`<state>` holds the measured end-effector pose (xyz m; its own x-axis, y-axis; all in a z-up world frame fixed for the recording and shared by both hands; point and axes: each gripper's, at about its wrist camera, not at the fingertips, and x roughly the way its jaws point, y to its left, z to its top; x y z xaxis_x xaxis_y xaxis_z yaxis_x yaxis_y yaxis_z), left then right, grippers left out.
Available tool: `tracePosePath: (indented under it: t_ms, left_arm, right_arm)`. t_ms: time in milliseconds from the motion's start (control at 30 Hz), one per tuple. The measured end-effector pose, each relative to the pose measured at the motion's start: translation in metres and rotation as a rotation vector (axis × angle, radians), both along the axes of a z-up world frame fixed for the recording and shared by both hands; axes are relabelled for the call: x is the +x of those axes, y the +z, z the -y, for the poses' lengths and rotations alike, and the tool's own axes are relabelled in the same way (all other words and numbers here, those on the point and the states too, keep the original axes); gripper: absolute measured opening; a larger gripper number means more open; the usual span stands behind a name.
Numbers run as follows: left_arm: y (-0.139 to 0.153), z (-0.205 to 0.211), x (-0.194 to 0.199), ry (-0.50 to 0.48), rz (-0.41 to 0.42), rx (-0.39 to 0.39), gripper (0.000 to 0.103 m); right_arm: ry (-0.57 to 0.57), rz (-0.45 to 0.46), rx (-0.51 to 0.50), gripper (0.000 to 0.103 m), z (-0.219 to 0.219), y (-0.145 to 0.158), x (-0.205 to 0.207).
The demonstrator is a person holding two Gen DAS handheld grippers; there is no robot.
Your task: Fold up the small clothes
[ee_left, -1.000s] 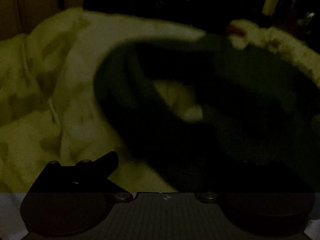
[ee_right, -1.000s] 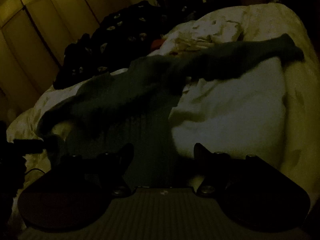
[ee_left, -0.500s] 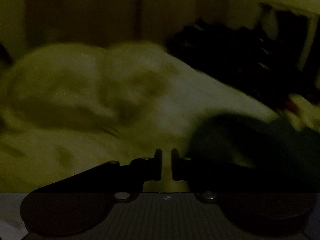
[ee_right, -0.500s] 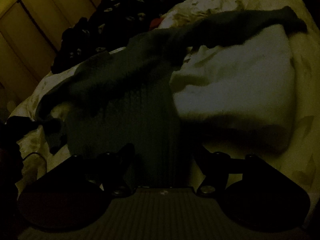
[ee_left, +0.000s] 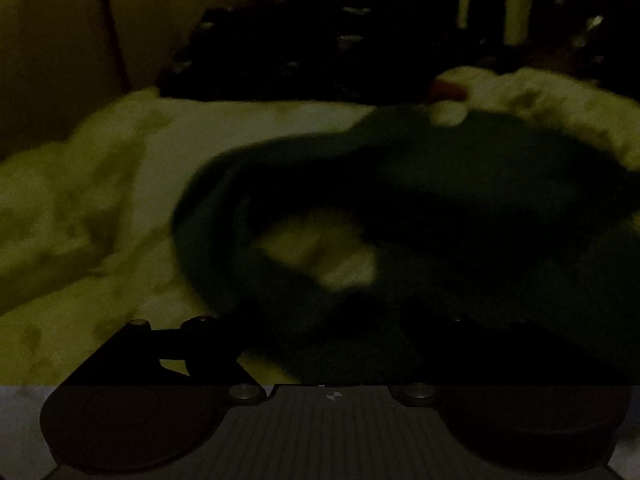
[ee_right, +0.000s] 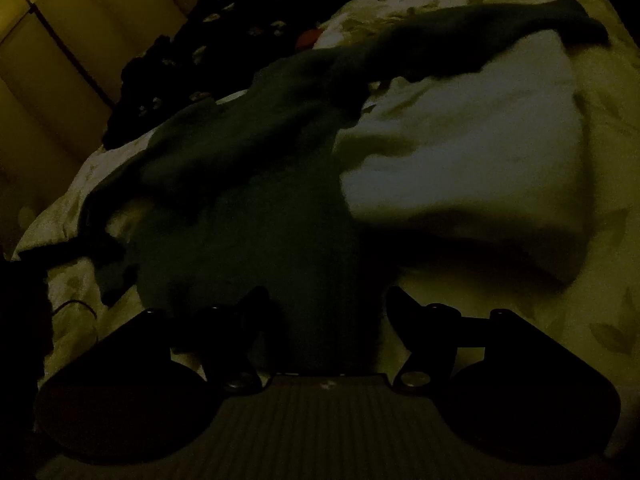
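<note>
Risk first — dim light and a bunched dark garment (ee_right: 256, 168) mean a jaw could catch two layers or the bedsheet (ee_left: 80, 216) beneath, spoiling the fold. Left gripper (ee_left: 332, 336) has just been opening, jaws wide, nothing gripped. Right gripper (ee_right: 326, 312) stands partly open astride the garment's near hem; hold uncertain. White folded cloth (ee_right: 472, 152) lies right — wardrobe doors (ee_right: 60, 52) far left.
</note>
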<state>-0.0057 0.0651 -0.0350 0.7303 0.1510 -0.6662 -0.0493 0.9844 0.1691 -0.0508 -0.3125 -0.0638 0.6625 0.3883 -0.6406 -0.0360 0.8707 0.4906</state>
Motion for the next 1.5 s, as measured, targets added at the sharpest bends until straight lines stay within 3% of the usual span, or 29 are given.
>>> tracePosePath:
  t_ms: [133, 333, 400, 433, 467, 567, 600, 633, 667, 733, 767, 867, 1067, 1133, 1233, 1300, 1433, 1500]
  left_arm:
    - [-0.014, 0.007, -0.014, 0.02, -0.059, 0.018, 0.103]
    - [-0.041, 0.01, 0.005, 0.036, -0.101, -0.083, 0.103]
    - [-0.033, 0.002, 0.0, 0.063, -0.057, -0.137, 0.103]
    - [-0.024, -0.006, -0.004, 0.087, -0.014, -0.162, 0.086]
    - [-0.012, -0.016, -0.011, 0.121, 0.041, -0.187, 0.076]
    - [0.025, -0.054, -0.03, 0.278, 0.238, -0.178, 0.074]
    - [0.036, -0.068, -0.036, 0.347, 0.308, -0.161, 0.074]
    - [0.043, -0.083, -0.039, 0.431, 0.37, -0.131, 0.083]
    - [0.045, -0.093, -0.037, 0.493, 0.399, -0.097, 0.101]
    - [0.04, -0.109, -0.029, 0.61, 0.33, -0.051, 0.103]
    - [0.035, -0.114, -0.026, 0.595, 0.286, -0.093, 0.103]
    - [0.023, -0.097, -0.03, 0.425, 0.249, -0.199, 0.103]
    - [-0.005, -0.012, -0.034, -0.086, 0.088, -0.222, 0.103]
    - [-0.015, 0.005, -0.034, -0.19, 0.034, -0.246, 0.103]
    - [-0.032, 0.021, -0.032, -0.25, -0.049, -0.257, 0.103]
    - [-0.04, 0.025, -0.028, -0.255, -0.045, -0.235, 0.103]
    - [-0.042, 0.033, -0.018, -0.298, -0.058, -0.304, 0.103]
    - [-0.048, 0.04, -0.012, -0.323, -0.071, -0.298, 0.103]
  right_arm:
    - [-0.01, -0.009, 0.016, 0.072, 0.003, -0.004, -0.002]
    - [-0.002, -0.016, 0.024, 0.072, 0.003, -0.007, 0.0]
    - [-0.003, -0.009, 0.021, 0.072, 0.005, -0.007, -0.002]
    - [-0.007, -0.008, 0.02, 0.071, 0.006, -0.007, -0.003]
    - [-0.011, -0.007, 0.021, 0.071, 0.007, -0.007, -0.005]
    - [-0.015, -0.005, 0.032, 0.071, 0.007, -0.009, -0.008]
    - [-0.011, -0.003, 0.035, 0.069, 0.007, -0.01, -0.009]
    - [-0.005, 0.001, 0.038, 0.067, 0.007, -0.01, -0.01]
    - [0.004, 0.005, 0.042, 0.067, 0.007, -0.01, -0.011]
    - [0.029, 0.012, 0.049, 0.067, 0.005, -0.01, -0.012]
    - [0.036, 0.015, 0.051, 0.068, 0.005, -0.01, -0.012]
    - [0.057, 0.03, 0.036, 0.068, 0.002, -0.009, -0.015]
    - [0.063, 0.028, -0.015, 0.068, 0.0, -0.007, -0.015]
    - [0.063, 0.025, -0.016, 0.068, -0.001, -0.008, -0.014]
    - [0.064, 0.018, -0.02, 0.068, -0.001, -0.01, -0.013]
    - [0.065, 0.016, -0.021, 0.068, -0.001, -0.01, -0.013]
    - [0.068, 0.009, -0.02, 0.068, -0.001, -0.012, -0.012]
    - [0.07, 0.004, -0.022, 0.068, -0.002, -0.013, -0.011]
